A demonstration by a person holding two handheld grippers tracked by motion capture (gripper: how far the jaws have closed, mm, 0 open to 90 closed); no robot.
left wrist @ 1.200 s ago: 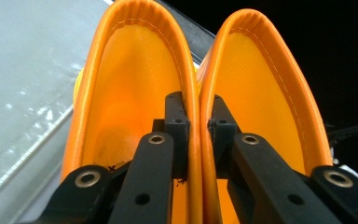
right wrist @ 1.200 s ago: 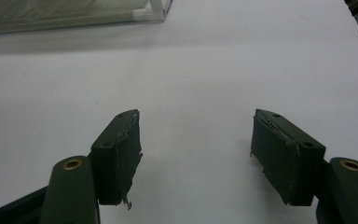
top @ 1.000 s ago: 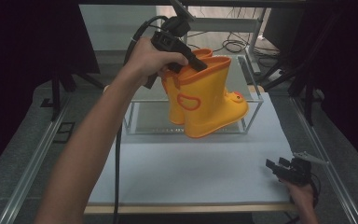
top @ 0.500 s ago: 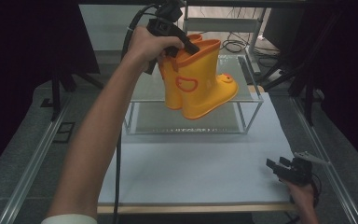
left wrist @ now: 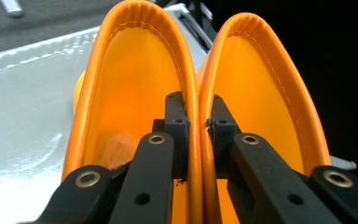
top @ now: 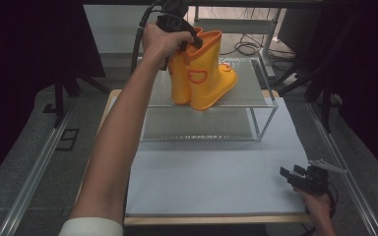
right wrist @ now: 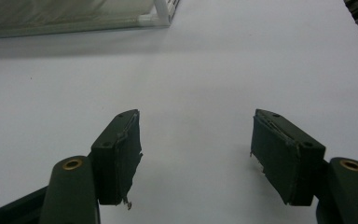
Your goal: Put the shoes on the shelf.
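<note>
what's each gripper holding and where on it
The left gripper pinches the pair of yellow rain boots by their two adjoining top rims. The right gripper holds nothing.

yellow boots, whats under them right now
The yellow boots sit over the top shelf of a clear rack; whether the soles touch it is unclear. The left hand-held gripper pinches their two inner cuffs together. The shelf beneath the soles is covered.
</note>
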